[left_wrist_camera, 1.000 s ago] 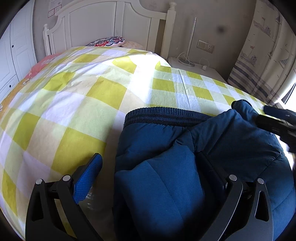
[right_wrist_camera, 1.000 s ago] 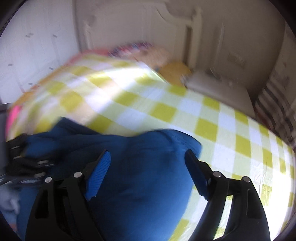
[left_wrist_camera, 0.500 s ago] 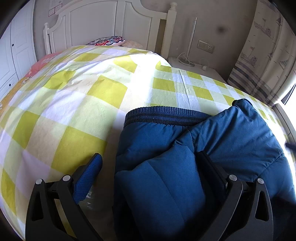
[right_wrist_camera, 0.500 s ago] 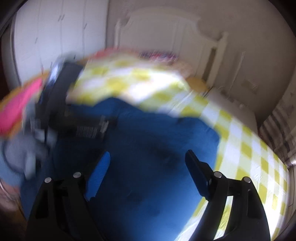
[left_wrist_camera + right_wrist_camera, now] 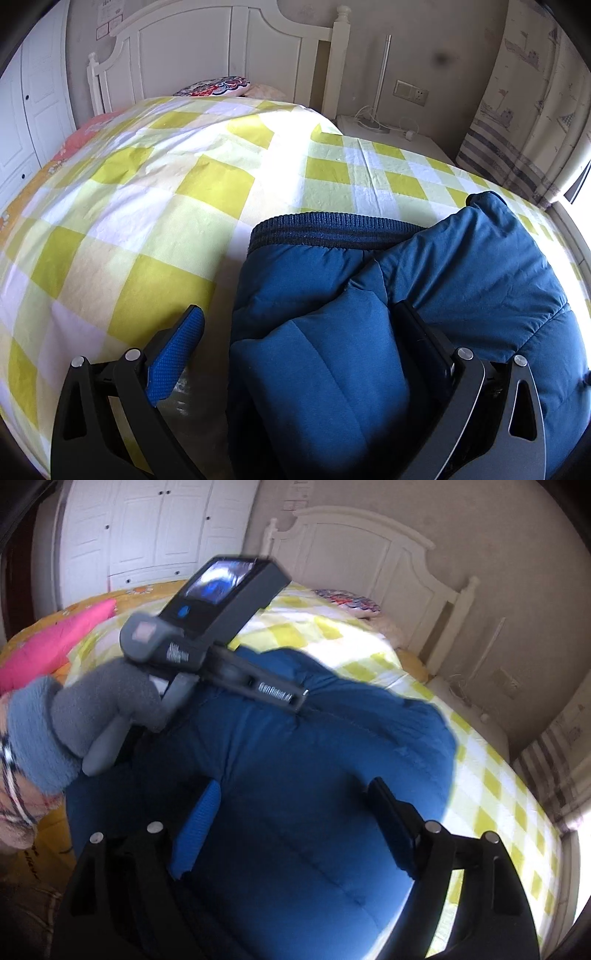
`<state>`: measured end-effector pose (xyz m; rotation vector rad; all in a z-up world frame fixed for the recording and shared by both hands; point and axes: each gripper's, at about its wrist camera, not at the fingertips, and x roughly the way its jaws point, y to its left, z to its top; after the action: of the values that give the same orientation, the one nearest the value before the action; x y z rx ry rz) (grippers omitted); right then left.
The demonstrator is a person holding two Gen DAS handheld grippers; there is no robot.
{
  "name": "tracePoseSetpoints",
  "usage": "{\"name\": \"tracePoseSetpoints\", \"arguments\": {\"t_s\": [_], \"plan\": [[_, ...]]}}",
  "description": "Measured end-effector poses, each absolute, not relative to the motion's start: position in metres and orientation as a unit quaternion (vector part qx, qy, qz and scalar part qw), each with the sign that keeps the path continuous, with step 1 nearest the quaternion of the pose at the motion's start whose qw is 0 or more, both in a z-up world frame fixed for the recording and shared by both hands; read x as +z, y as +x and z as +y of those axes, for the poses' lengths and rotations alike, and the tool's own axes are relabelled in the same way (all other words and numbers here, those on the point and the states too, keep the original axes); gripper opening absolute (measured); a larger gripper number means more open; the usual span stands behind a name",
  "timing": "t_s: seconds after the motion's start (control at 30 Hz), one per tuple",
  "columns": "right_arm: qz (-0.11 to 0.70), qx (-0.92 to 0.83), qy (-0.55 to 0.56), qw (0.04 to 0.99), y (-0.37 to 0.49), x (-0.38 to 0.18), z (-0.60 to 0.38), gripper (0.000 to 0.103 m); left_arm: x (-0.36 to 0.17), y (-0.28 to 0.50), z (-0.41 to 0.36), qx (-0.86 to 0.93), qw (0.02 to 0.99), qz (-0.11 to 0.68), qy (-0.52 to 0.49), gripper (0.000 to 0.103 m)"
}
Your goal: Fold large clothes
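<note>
My left tongs are spread wide around a puffy fold of the blue padded jacket; one pad rests on the checked bedsheet at lower left of the frame, the other is pressed into the fabric. My right tongs also gape open over the jacket, which fills the centre of that view. My gloved left hand shows at middle left there.
</note>
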<state>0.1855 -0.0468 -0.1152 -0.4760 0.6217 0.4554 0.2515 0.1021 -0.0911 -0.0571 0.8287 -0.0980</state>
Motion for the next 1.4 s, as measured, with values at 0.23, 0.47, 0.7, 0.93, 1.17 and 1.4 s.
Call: {"name": "tracePoseSetpoints", "arguments": {"t_s": [0.23,0.47,0.7,0.93,1.17,1.4], "plan": [[0.271,0.276,-0.347,0.854,0.123,-0.158,0.024,0.077,-0.093,0.256,0.103,-0.065,0.908,0.414,-0.026,0.099],[0.261,0.272,-0.338,0.863,0.125,-0.168,0.024,0.077,-0.036,0.231,0.095,0.0,0.937,0.344,0.061,0.096],[0.249,0.272,-0.336,0.867,0.118,-0.172,0.025,0.077,-0.028,0.22,0.024,-0.091,0.934,0.328,0.113,0.098],[0.245,0.311,-0.307,0.866,0.104,-0.146,-0.008,0.075,-0.077,0.256,0.058,-0.146,0.899,0.412,-0.004,0.099],[0.224,0.24,-0.104,0.939,0.162,-0.084,-0.132,0.075,-0.075,0.249,0.057,-0.13,0.91,0.394,-0.004,0.099],[0.312,0.28,-0.084,0.904,0.202,-0.16,-0.145,0.078,-0.07,0.242,0.065,-0.081,0.921,0.38,-0.003,0.099]]}}
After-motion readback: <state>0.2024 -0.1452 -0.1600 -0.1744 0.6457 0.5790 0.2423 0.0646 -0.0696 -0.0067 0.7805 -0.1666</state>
